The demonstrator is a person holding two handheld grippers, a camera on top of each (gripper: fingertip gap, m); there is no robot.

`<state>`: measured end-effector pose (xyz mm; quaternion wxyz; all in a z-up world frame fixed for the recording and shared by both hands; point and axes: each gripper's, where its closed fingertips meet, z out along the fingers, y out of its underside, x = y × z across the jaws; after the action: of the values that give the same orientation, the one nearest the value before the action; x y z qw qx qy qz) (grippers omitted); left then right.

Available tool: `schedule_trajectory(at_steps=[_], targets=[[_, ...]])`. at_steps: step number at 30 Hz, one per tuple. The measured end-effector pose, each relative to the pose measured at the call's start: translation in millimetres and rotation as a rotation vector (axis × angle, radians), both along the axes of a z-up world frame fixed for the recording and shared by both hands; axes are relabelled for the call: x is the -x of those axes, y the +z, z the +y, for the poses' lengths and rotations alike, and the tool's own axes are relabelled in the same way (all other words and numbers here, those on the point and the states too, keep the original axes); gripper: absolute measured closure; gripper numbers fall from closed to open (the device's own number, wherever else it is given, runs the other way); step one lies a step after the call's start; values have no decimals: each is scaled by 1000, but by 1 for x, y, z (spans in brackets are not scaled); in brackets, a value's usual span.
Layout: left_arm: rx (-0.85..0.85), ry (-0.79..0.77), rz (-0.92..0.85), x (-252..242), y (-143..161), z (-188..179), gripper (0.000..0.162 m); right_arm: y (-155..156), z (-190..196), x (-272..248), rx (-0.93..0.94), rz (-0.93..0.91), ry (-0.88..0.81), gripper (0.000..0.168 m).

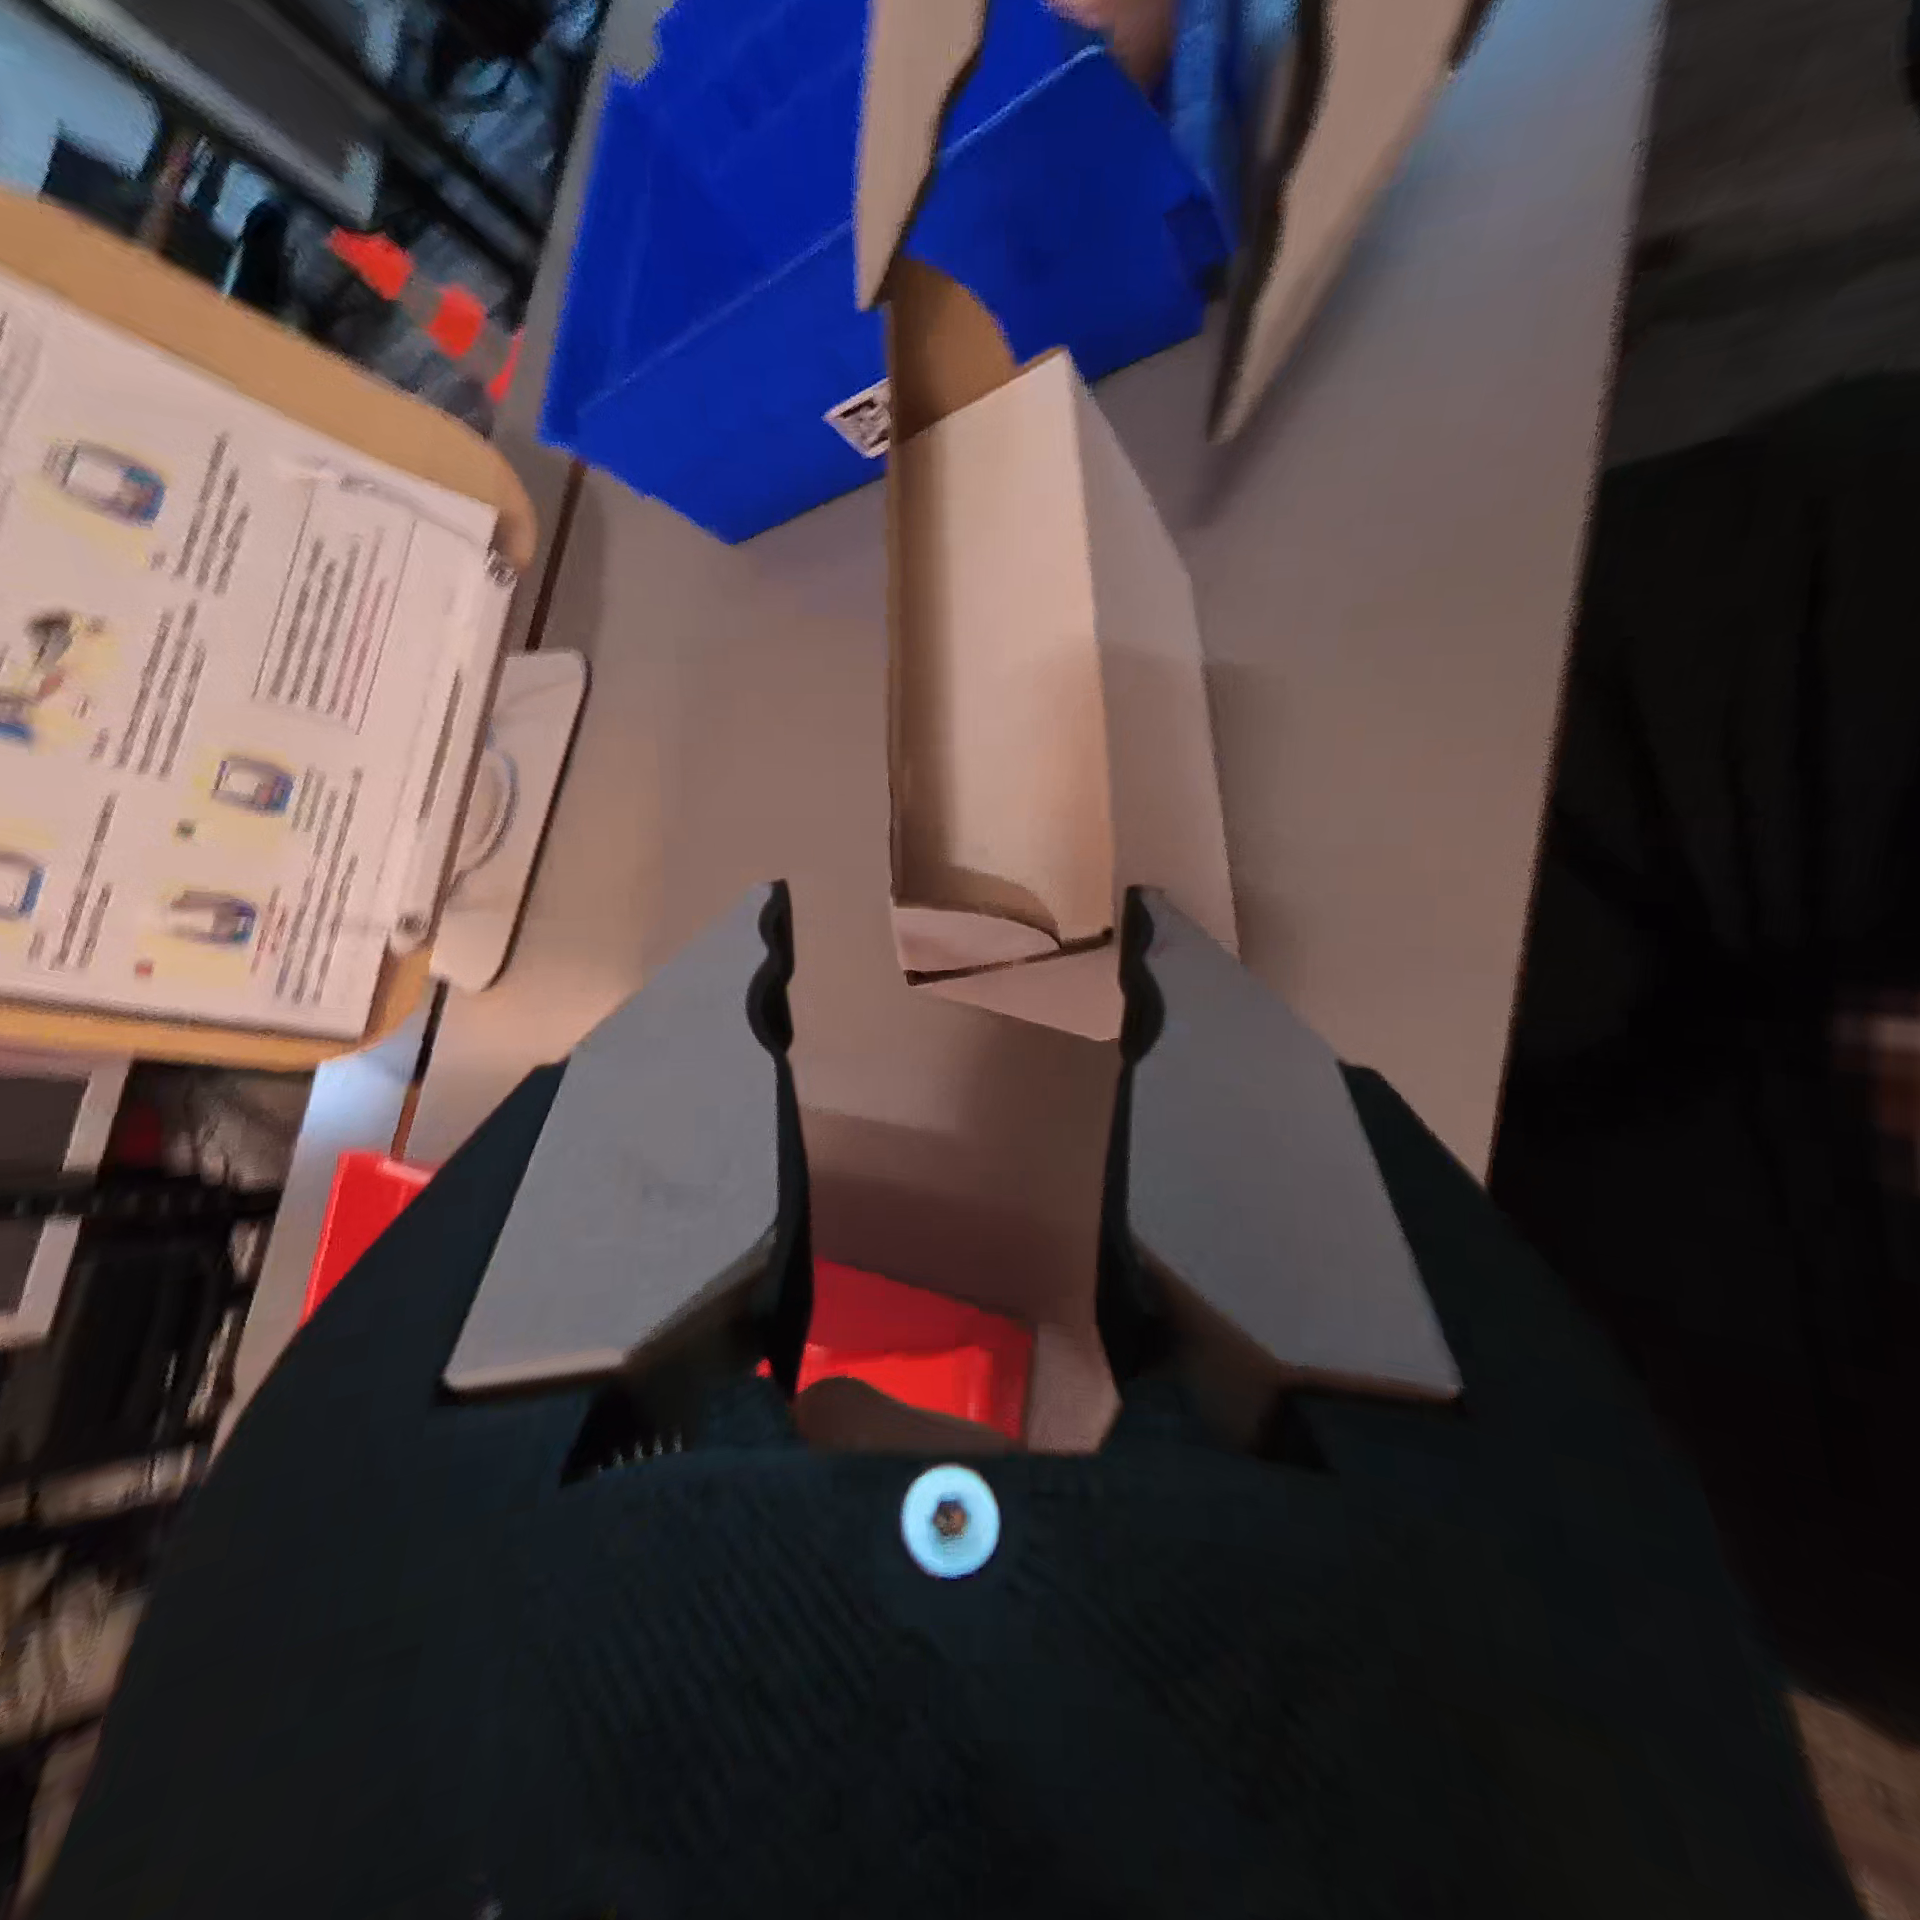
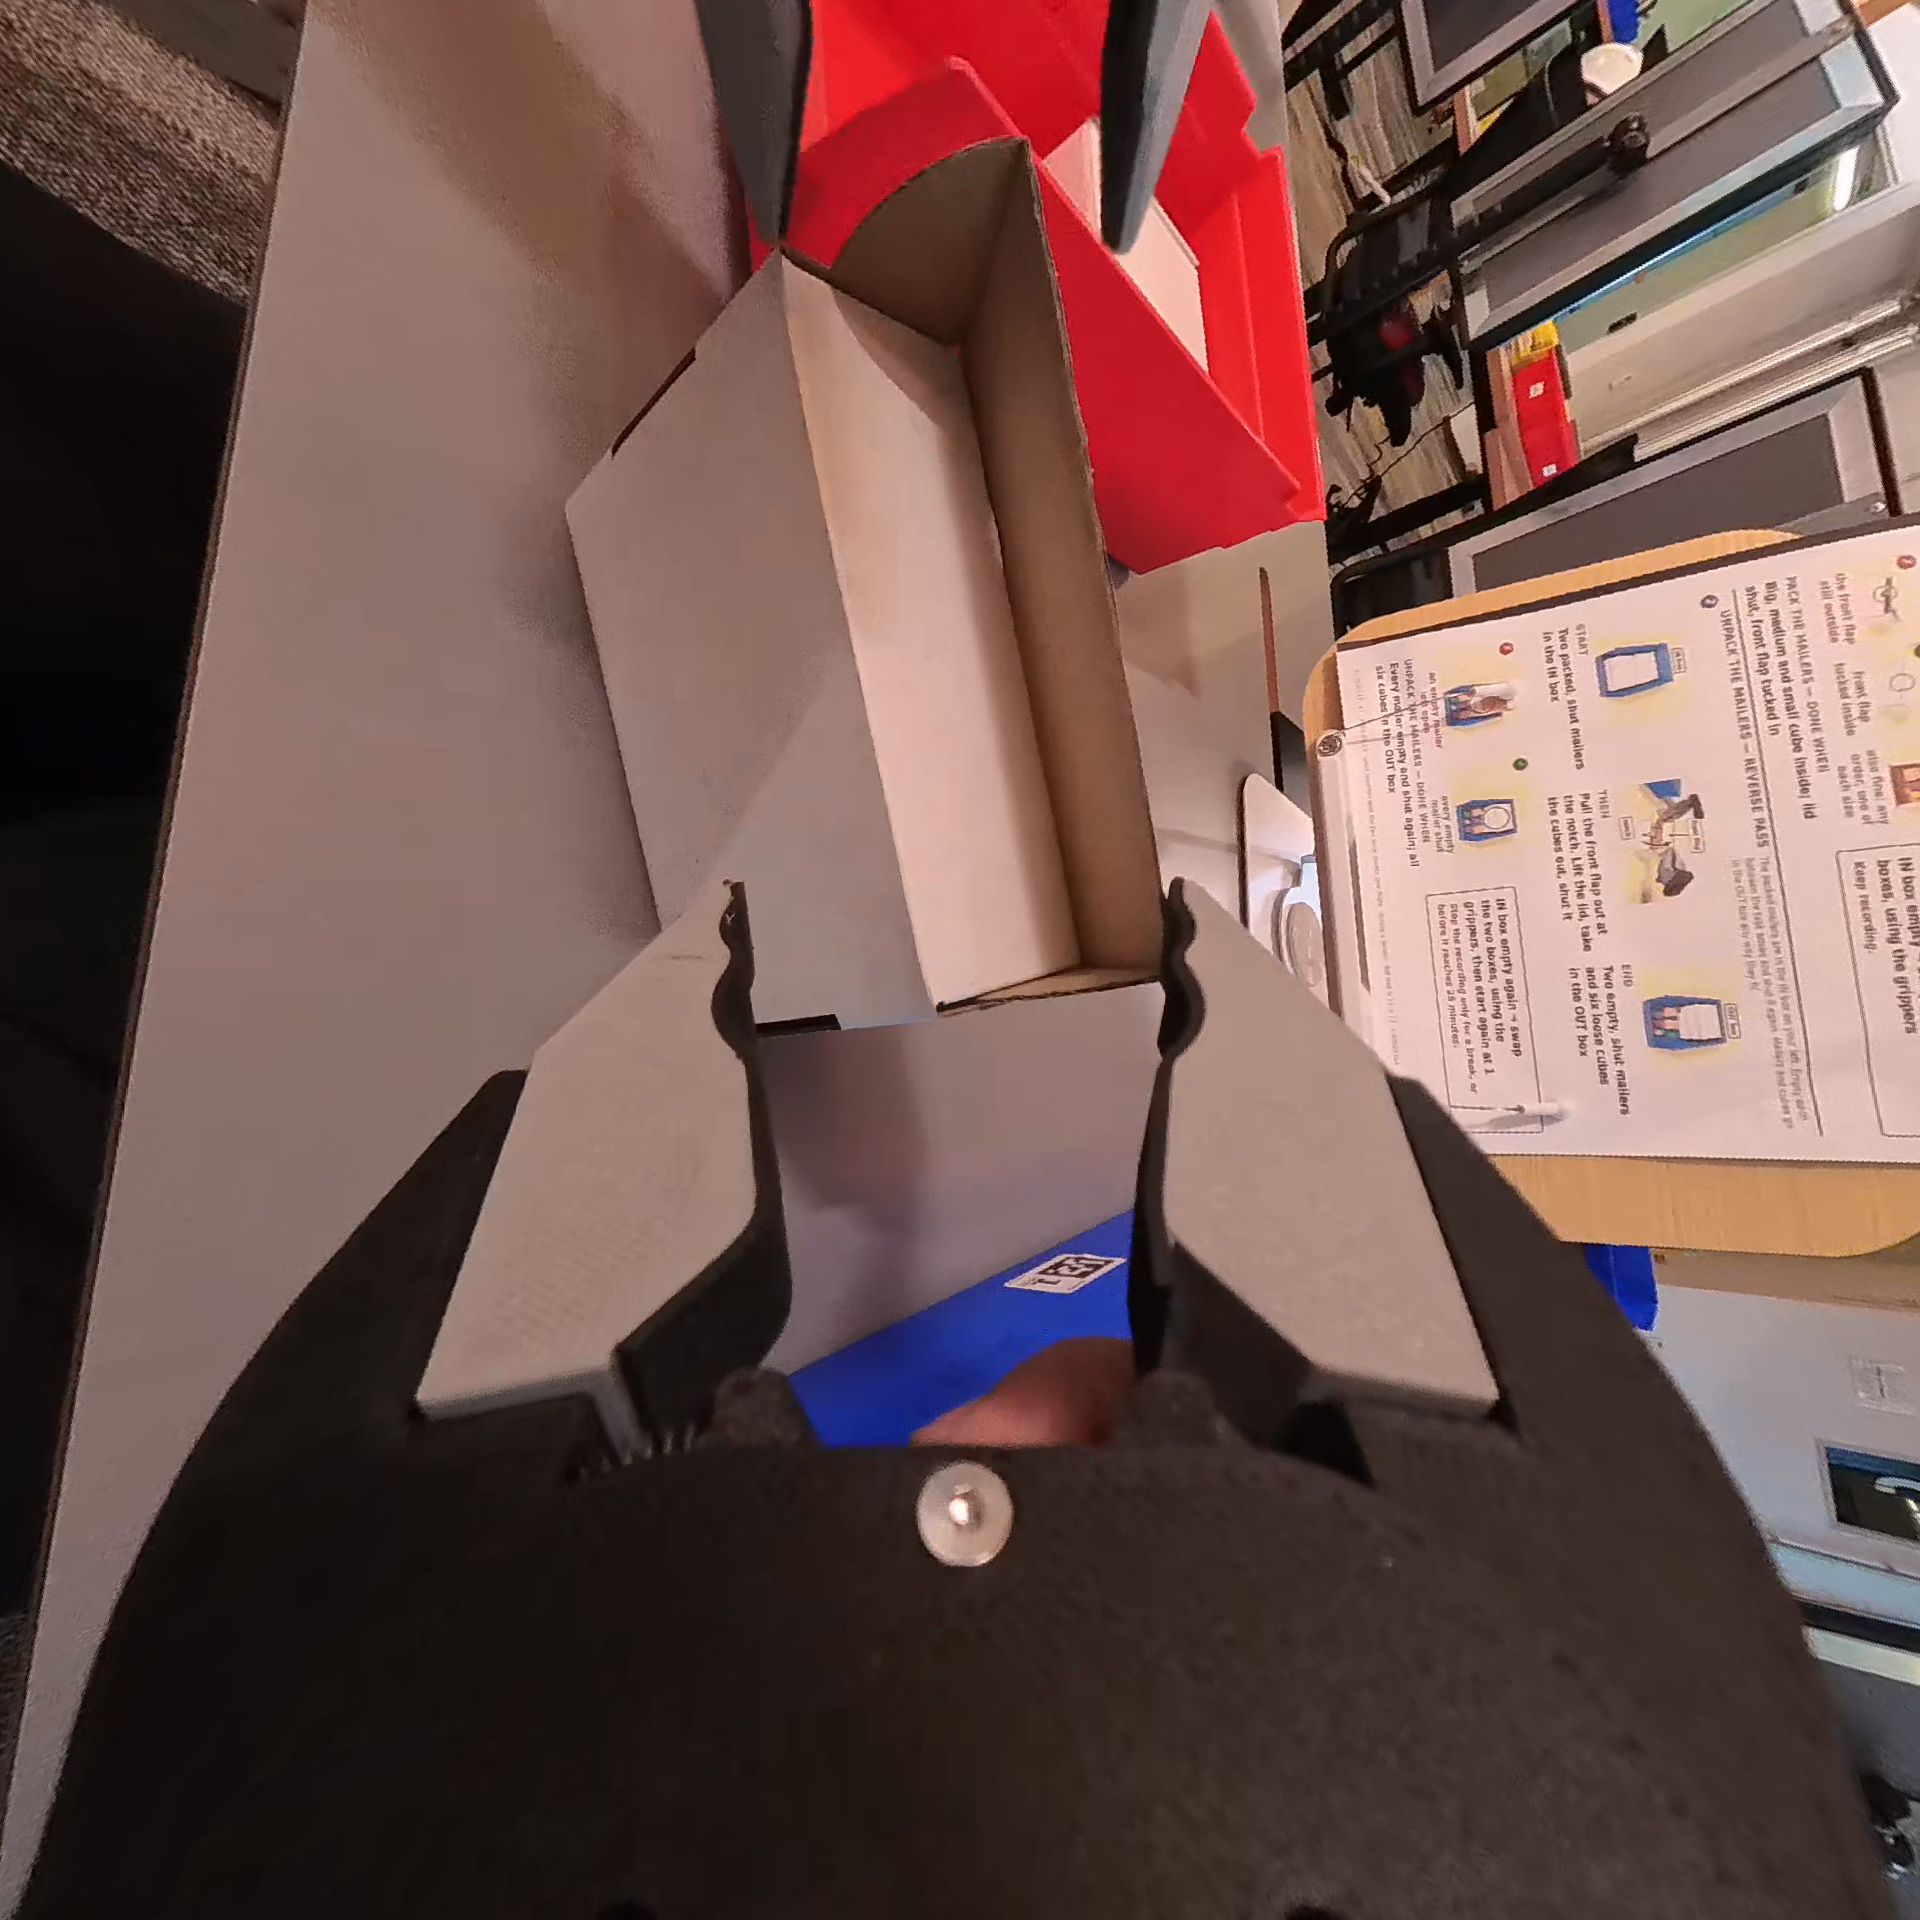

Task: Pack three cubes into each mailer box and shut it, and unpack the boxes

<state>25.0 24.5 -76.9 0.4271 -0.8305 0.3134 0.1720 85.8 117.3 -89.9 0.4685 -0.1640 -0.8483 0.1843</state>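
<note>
Mailer box (image 2: pixel 831 644), white corrugated cardboard with brown inside, lid raised | on grey tabletop (image 2: pixel 416 520) between red bin (image 2: pixel 1174 395) and blue bin (image 1: pixel 748 343) | left gripper (image 1: pixel 951 966) and right gripper (image 2: pixel 945 966): fingers apart, empty | likely light, crushable (grip stiff wall edges).

Worktop (image 2: pixel 416 644): pale grey, smooth, with a straight dark edge. Beyond that edge, dark carpeted floor (image 2: pixel 114 114) and deep shadow. At the opposite side of the worktop, a light wooden board (image 2: pixel 1621 1195) with rounded corners carries a printed instruction sheet (image 2: pixel 1621 831) with small coloured diagrams. Behind it, grey metal-framed cabinets (image 2: pixel 1662 239) and dark shelving (image 1: pixel 343 156), contents blurred. A strip of wood-patterned floor (image 2: pixel 1382 156) shows between the furniture. Lighting is warm and uneven, brighter toward the cabinets.
</note>
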Motion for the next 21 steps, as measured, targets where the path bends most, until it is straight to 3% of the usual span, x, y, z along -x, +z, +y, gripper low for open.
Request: schedule_trajectory(at_steps=[4,8,12,21], targets=[[19,127,67,-5,-14,5,88,-2,-1,-1,4,-14,-8,86],[22,113,100,-9,-27,10,86,-5,-2,-3,-14,-35,-16,82],[-37,94,132,-14,-21,12,87,-8,-3,-6,-26,-42,-17,78],[-41,41,128,-26,-30,13,92,-15,-6,-9,-2,-67,-10,81]])
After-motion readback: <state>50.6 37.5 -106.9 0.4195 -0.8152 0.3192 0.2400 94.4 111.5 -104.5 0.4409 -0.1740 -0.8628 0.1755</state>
